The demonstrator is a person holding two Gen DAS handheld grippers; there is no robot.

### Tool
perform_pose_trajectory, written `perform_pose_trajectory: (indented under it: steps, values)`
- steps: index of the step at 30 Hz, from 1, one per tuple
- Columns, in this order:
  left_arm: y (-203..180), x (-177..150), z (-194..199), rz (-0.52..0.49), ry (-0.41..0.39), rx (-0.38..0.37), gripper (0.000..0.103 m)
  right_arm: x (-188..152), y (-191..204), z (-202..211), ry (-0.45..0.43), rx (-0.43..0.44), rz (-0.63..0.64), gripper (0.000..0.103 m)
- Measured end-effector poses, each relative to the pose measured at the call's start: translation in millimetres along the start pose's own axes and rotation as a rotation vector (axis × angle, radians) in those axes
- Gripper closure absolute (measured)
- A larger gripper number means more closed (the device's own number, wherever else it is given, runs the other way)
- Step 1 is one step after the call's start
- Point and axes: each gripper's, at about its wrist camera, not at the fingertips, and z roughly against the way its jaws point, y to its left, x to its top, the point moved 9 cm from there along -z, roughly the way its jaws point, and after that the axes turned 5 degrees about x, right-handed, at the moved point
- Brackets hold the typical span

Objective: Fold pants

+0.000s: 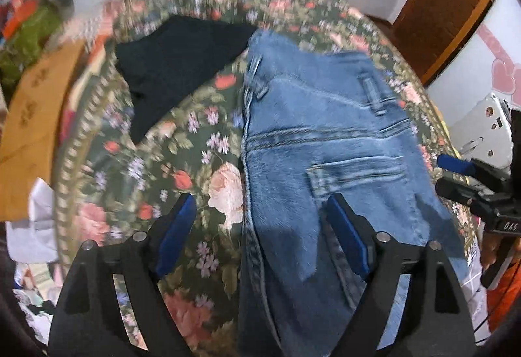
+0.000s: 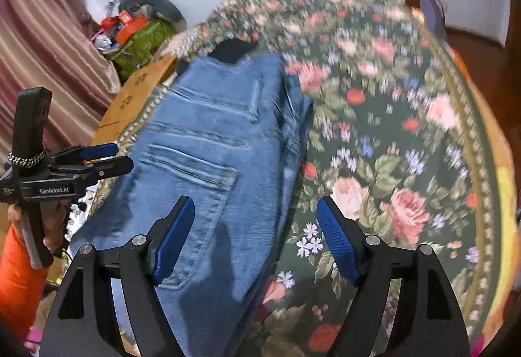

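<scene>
Blue jeans (image 1: 319, 142) lie folded lengthwise on a floral cloth (image 1: 202, 168), waistband far, back pocket up. They also show in the right wrist view (image 2: 221, 142). My left gripper (image 1: 260, 226) is open and empty, hovering over the jeans' left edge. My right gripper (image 2: 255, 226) is open and empty above the jeans' right edge. Each gripper shows in the other's view, the right one at the jeans' right side (image 1: 456, 174) and the left one at their left side (image 2: 107, 158).
A dark garment (image 1: 176, 64) lies on the cloth beyond the jeans to the left. A cardboard box (image 1: 35, 116) and a clutter pile (image 2: 136, 28) sit left of the surface. A wooden door frame (image 1: 449, 5) stands at the back right.
</scene>
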Motion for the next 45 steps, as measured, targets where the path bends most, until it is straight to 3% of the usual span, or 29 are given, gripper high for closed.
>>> perform_pose_trajectory:
  steps: [3, 7, 10, 15, 20, 24, 26, 29, 32, 33, 35, 38, 45]
  values:
    - [0.2, -1.7, -16.3, 0.043, 0.041, -0.092, 0.019, -9.7, -11.5, -25.8, 0.075, 0.028, -0.038, 0.029]
    - [-5.7, 4.9, -25.0, 0.054, 0.071, -0.181, 0.019, -5.5, -10.0, -40.0, 0.069, 0.092, -0.027, 0.022]
    - [-16.7, 12.7, -32.0, 0.018, 0.07, -0.192, 0.017, 4.1, -3.6, -49.2, 0.076, 0.122, -0.002, 0.022]
    - [-30.2, 26.3, -47.8, 0.001, 0.081, -0.197, 0.004, 15.6, 4.8, -63.7, 0.097, 0.18, -0.008, 0.02]
    - [-42.0, 39.8, -53.3, -0.035, 0.067, -0.18, 0.004, 22.3, 3.5, -70.6, 0.099, 0.233, -0.051, 0.022]
    - [-47.1, 39.7, -46.9, -0.07, 0.045, -0.166, 0.016, 20.8, 1.8, -65.5, 0.093, 0.232, -0.075, 0.035]
    - [-48.1, 34.4, -40.0, -0.075, 0.051, -0.191, 0.026, 18.3, -0.6, -59.4, 0.089, 0.214, -0.076, 0.053]
    - [-50.1, 20.5, -33.7, -0.065, 0.079, -0.197, 0.026, 7.8, -0.2, -48.3, 0.109, 0.237, -0.081, 0.058]
    - [-55.5, 9.4, -21.5, -0.085, 0.058, -0.181, 0.032, -0.8, 7.0, -36.2, 0.094, 0.205, -0.021, 0.064]
    - [-56.1, 9.5, -18.2, -0.085, 0.048, -0.177, 0.037, -1.9, 8.7, -33.5, 0.087, 0.2, -0.019, 0.066]
    - [-54.3, 10.8, -8.7, -0.075, 0.02, -0.168, 0.049, 0.1, 10.4, -26.2, 0.062, 0.182, -0.016, 0.08]
    - [-52.8, 15.1, 6.7, -0.056, 0.0, -0.191, 0.064, 6.7, 11.4, -18.7, 0.051, 0.215, -0.053, 0.084]
    - [-54.2, 18.3, 51.3, -0.091, -0.094, -0.16, 0.069, 17.4, 35.6, 1.7, -0.008, 0.2, 0.011, 0.085]
